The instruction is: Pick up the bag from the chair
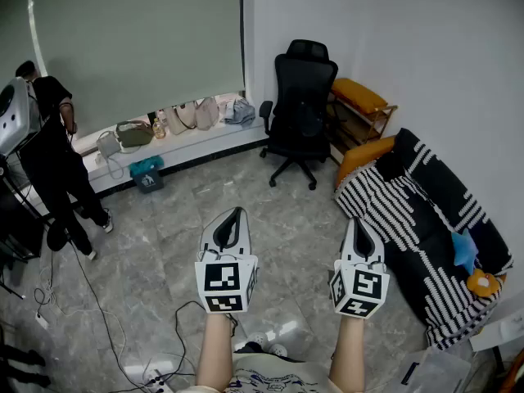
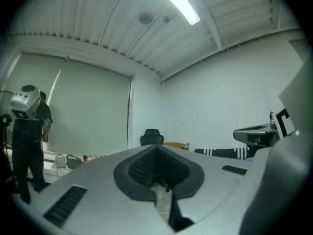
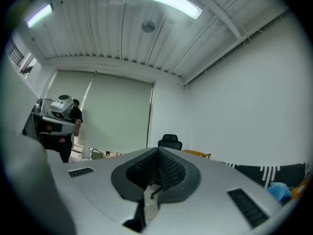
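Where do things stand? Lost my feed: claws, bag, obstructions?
Shut, empty: left claw, right claw. Black chair across the room; bag on it not discernible. Bare floor between.

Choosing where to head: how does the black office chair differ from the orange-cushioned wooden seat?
The black office chair has a tall back, armrests and a star base on open floor; the orange-cushioned wooden seat is lower, with a wooden frame, against the wall. Both stand near the far corner.
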Tool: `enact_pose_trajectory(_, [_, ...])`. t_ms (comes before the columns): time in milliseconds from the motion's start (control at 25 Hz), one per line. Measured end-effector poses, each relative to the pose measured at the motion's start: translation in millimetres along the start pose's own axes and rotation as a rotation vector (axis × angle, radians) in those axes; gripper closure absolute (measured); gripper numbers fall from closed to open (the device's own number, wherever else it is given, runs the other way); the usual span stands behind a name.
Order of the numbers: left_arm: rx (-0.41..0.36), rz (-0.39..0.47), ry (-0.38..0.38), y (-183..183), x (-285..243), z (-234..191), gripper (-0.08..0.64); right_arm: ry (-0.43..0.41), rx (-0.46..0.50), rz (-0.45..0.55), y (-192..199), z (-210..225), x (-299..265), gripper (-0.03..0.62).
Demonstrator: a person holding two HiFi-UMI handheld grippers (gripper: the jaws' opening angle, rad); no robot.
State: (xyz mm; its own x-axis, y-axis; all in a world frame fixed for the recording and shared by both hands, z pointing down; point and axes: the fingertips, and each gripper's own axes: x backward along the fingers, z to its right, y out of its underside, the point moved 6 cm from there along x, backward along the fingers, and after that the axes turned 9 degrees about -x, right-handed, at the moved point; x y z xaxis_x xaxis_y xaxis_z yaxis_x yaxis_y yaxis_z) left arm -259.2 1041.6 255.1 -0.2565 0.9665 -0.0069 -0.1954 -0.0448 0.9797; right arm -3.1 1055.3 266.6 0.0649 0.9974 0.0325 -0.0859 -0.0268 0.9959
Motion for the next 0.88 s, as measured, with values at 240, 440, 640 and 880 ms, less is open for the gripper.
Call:
enact_pose_trajectory(240, [-0.003,-0.003,0.002,1.9,-0.1,-1.0,0.546,0.004,-0.003,-0.004,2.4,0.9,0.4,0.581])
enact_pose_trajectory(440, [-0.012,0.002,0.008,1.4,-1.4,1.0,0.546,0.006,-0.008,-0.007,3.8,3.2,1.2,0.581])
enact_pose_trajectory(640, [-0.015,-0.007,0.007,2.4,-8.0,2.9,0.546,-0.001,-0.009,-0.005,4.1,8.2,-3.1,0.581])
enact_pose_trajectory(880, [-0.004,-0.009,-0.027,9.2,-12.2,3.8,0.546,-0.003,-0.005,0.000,10.1,20.1,-6.7,0.580])
